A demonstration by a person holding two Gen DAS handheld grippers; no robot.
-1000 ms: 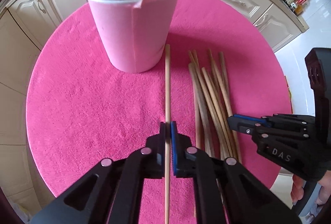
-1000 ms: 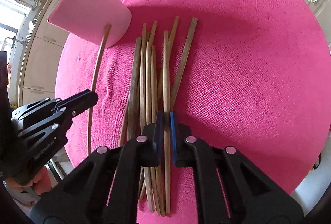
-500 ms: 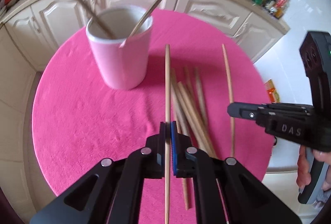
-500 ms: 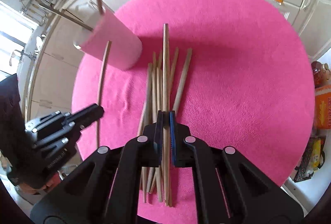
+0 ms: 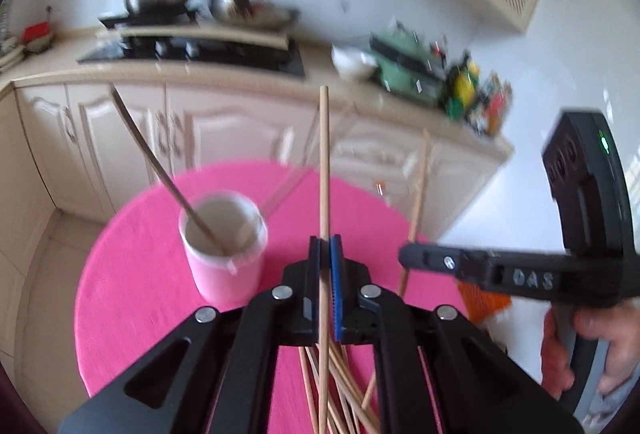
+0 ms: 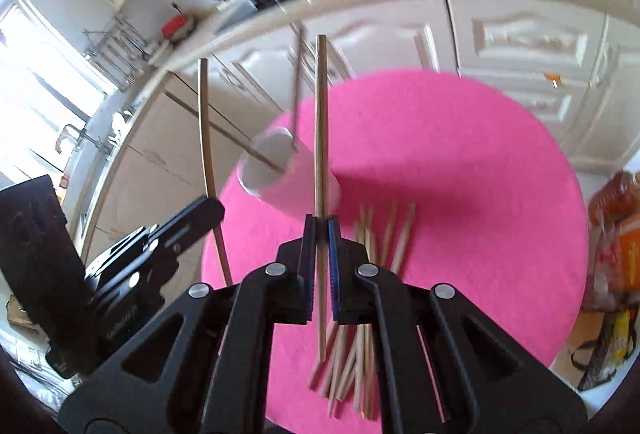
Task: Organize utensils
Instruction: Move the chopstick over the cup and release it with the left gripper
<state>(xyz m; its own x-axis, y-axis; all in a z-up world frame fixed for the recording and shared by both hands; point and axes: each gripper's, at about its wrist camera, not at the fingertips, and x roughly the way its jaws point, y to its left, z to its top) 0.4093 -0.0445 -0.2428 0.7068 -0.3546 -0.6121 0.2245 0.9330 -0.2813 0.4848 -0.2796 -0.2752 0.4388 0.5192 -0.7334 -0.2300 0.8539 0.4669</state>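
My left gripper (image 5: 325, 254) is shut on a light wooden chopstick (image 5: 324, 161) that points up and away, lifted above the round pink table (image 5: 132, 274). My right gripper (image 6: 321, 234) is shut on another chopstick (image 6: 321, 121), also raised. A pink cup (image 5: 224, 254) stands on the table left of the left gripper, with two chopsticks (image 5: 160, 169) leaning out of it; the cup (image 6: 288, 177) lies just beyond the right gripper. Several loose chopsticks (image 6: 360, 354) lie on the cloth below both grippers. Each gripper shows in the other's view: the right gripper (image 5: 408, 258) and the left gripper (image 6: 208, 209).
Cream kitchen cabinets (image 5: 224, 125) and a counter with a hob (image 5: 192, 49), pots and bottles (image 5: 472, 93) run behind the table. A person's hand (image 5: 592, 346) holds the right gripper's handle. Bags (image 6: 616, 254) sit on the floor right of the table.
Both grippers rose from the table and tilted upward, each lifting its chopstick off the pile. The cup and table now look smaller and lower, and the kitchen counter has come into view.
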